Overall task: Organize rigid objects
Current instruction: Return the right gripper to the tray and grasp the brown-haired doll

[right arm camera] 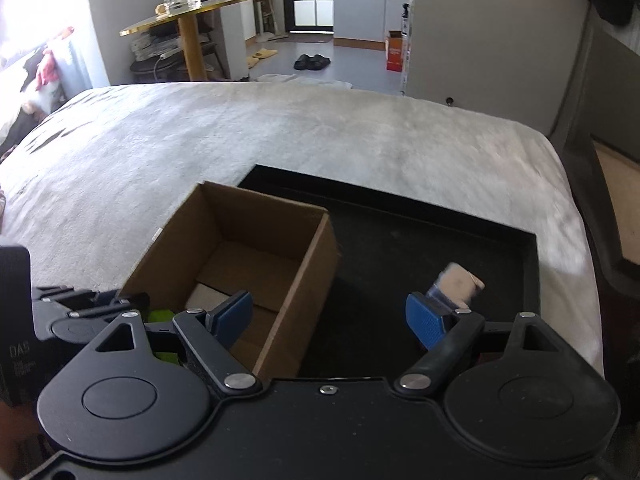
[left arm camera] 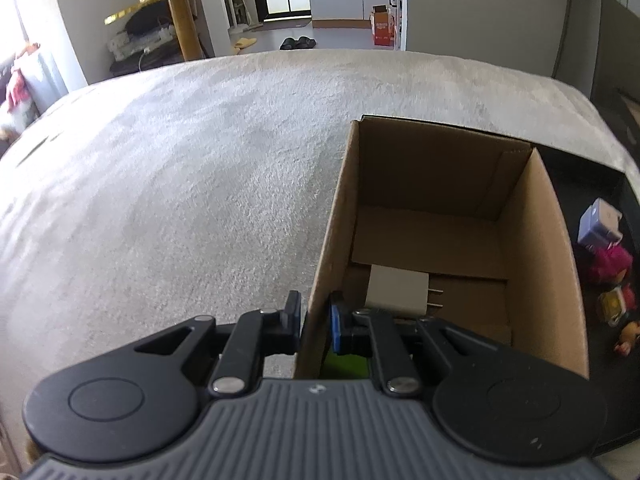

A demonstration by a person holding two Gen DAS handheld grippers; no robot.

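Note:
An open cardboard box (left arm camera: pixel 528 264) stands on a black tray (right arm camera: pixel 400 248). My left gripper (left arm camera: pixel 316 316) is shut on the box's left wall, one finger outside and one inside. In the box lie a white charger plug (left arm camera: pixel 396 288) and something green (left arm camera: pixel 348 364). My right gripper (right arm camera: pixel 332 316) is open and straddles the box's right wall (right arm camera: pixel 296 292) without pressing on it. Its left finger hangs inside the box and its right finger (right arm camera: pixel 426 320) over the tray, next to a small pale and blue object (right arm camera: pixel 456 280). The left gripper (right arm camera: pixel 120 300) shows at the box's left side.
The tray rests on a pale plush bed cover (left arm camera: pixel 180 180). On the tray right of the box lie a lavender box (left arm camera: pixel 600 224), a pink toy (left arm camera: pixel 612 260) and a small doll (left arm camera: pixel 628 336). A gold table (right arm camera: pixel 188 8) with glass jars stands beyond the bed.

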